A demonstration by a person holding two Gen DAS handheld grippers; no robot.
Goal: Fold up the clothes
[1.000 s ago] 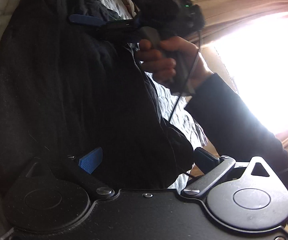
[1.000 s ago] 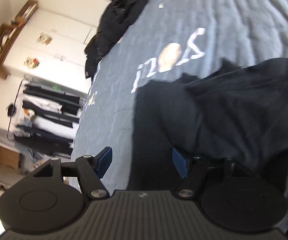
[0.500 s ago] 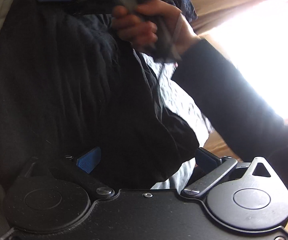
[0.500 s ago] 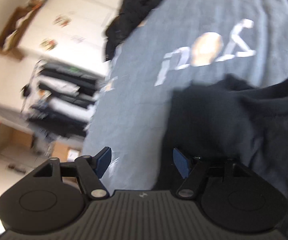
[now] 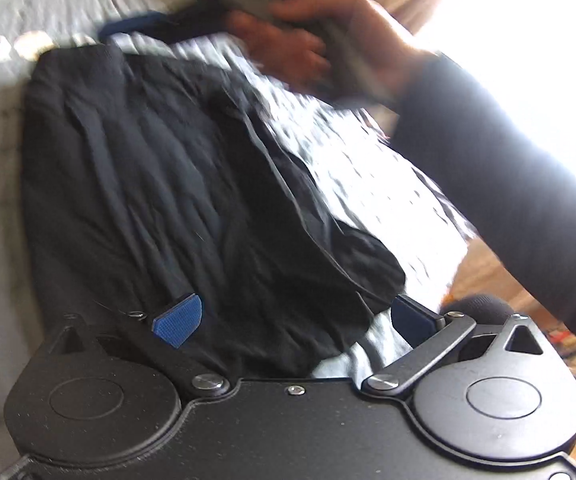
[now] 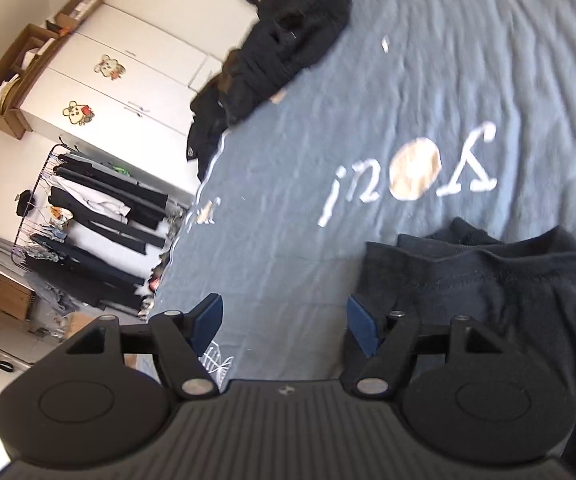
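Your black knit garment point(image 5: 176, 184) lies spread on the grey quilted bedspread point(image 6: 368, 100), filling the centre and left of the left wrist view; in the right wrist view its ribbed edge point(image 6: 468, 264) sits at the lower right. It looks flattened but creased, so I'd judge you are between folds, with its edges laid out where either tool can reach them.

Your left hand-held gripper point(image 5: 296, 316) stands wide apart at the bottom of its frame. The garment's lower edge lies in the gap, yet neither blue pad point(image 5: 178, 320) presses on it, so nothing is held there.

Your right hand-held gripper point(image 6: 284, 320) is also parted, with only bedspread between its pads; the cloth lies just beside its right-hand pad point(image 6: 362, 328), not gripped. In the left wrist view your right hand point(image 5: 308, 40), blurred, holds that tool over the garment's far end at the top of the frame.

Further out, a dark heap of other clothes point(image 6: 280, 52) waits at the upper middle, and a rack of hanging clothes point(image 6: 88, 220) and white wardrobe doors point(image 6: 120, 88) stand at the left.
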